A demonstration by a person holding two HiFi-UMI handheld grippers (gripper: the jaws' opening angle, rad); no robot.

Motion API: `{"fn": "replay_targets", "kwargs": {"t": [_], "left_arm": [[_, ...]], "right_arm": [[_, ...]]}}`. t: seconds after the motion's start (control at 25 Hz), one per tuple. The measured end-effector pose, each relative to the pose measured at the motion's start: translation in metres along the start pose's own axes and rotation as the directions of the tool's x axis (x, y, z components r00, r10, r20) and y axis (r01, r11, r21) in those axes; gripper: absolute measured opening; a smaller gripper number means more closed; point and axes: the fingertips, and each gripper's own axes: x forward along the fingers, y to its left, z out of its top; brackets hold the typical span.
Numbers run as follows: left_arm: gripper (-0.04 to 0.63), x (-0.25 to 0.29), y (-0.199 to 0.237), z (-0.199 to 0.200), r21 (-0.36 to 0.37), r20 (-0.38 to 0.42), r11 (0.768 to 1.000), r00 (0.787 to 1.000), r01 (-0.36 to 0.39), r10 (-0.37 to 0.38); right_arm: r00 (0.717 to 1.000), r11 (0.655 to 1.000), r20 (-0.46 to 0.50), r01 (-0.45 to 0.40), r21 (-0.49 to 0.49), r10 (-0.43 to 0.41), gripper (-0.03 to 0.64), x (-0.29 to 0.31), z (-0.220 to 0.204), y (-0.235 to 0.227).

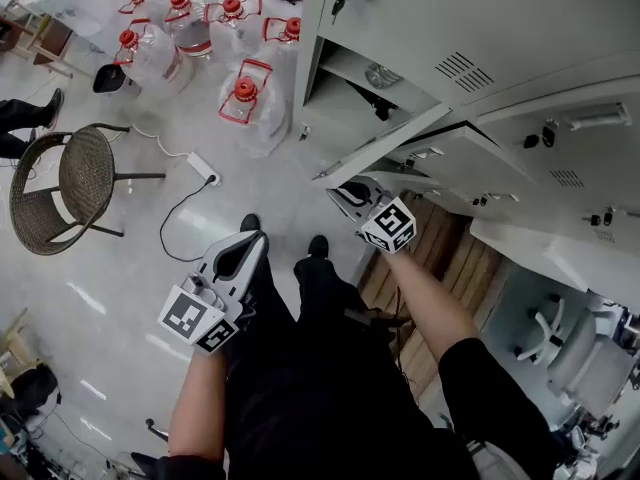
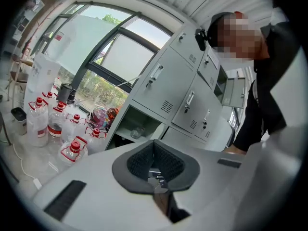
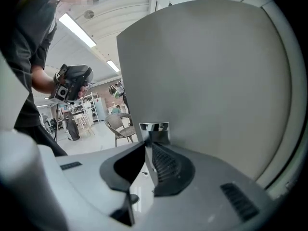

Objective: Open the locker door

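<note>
The grey locker door [image 1: 385, 146] stands swung out from its open compartment [image 1: 365, 76] in the bank of lockers at the upper right. My right gripper [image 1: 341, 191] is at the door's free edge. In the right gripper view the door panel [image 3: 207, 81] fills the right side, and the right gripper [image 3: 147, 144] is shut on the thin door edge just below a chrome handle piece [image 3: 154, 127]. My left gripper [image 1: 262, 235] hangs to the left above the floor, away from the lockers. Its jaws meet at the tips with nothing held [image 2: 153, 141]. The open compartment [image 2: 137, 126] lies ahead of it.
Several water jugs with red caps [image 1: 245, 93] stand on the floor left of the lockers. A wicker chair [image 1: 70, 183] and a power strip [image 1: 203, 168] lie further left. Wooden planks [image 1: 440, 258] and an office chair [image 1: 555, 333] are below the lockers at right.
</note>
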Motion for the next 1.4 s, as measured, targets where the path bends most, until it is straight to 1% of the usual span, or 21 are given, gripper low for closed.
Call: {"fn": "replay_targets", "kwargs": {"t": [0.12,0.28,0.4,0.64,0.8,0.96,1.16,1.28,1.4], "left_arm": [[0.017,-0.006,-0.006,-0.006,-0.005,0.003,1.000,1.000,-0.024,0.024],[0.017,-0.014,-0.008,-0.020,-0.044,-0.015,0.998,0.999,-0.037,0.036],[0.017,-0.014,-0.006,-0.026,-0.061,-0.024,0.998,1.000,-0.022,0.020],[0.017,-0.014,-0.009,-0.025,-0.057,-0.012,0.998,1.000,0.014,-0.015],[0.017,-0.027,-0.013,-0.033,-0.051,-0.031,0.998,0.999,0.024,-0.026],[0.017,-0.038,-0.012,-0.047,-0.064,-0.051,0.998,0.999,-0.008,0.004],[0.017,-0.040,-0.025,-0.054,-0.095,-0.005,0.993,0.997,-0.072,0.072],[0.017,-0.030,-0.040,-0.063,-0.098,-0.004,0.992,0.997,-0.079,0.079],[0.017,-0.021,-0.057,-0.065,-0.099,0.015,0.992,0.997,-0.079,0.081]], "right_arm": [[1.000,1.000,0.001,-0.010,-0.001,0.010,0.055,-0.006,-0.003,0.003],[1.000,1.000,-0.011,-0.016,0.006,0.016,0.058,-0.017,-0.009,0.010],[1.000,1.000,-0.014,-0.023,0.000,0.023,0.060,-0.022,-0.011,0.011],[1.000,1.000,-0.019,-0.020,-0.012,0.020,0.060,-0.023,-0.012,0.010],[0.999,0.999,-0.021,-0.035,-0.029,0.034,0.058,-0.025,-0.014,0.012],[0.998,0.998,-0.014,-0.056,-0.042,0.056,0.058,-0.029,-0.015,0.012],[0.993,0.992,-0.015,-0.120,-0.044,0.120,0.058,-0.039,-0.019,0.014],[0.987,0.986,-0.029,-0.160,-0.053,0.158,0.058,-0.044,-0.022,0.017],[0.982,0.981,-0.042,-0.187,-0.060,0.185,0.058,-0.054,-0.027,0.018]]}}
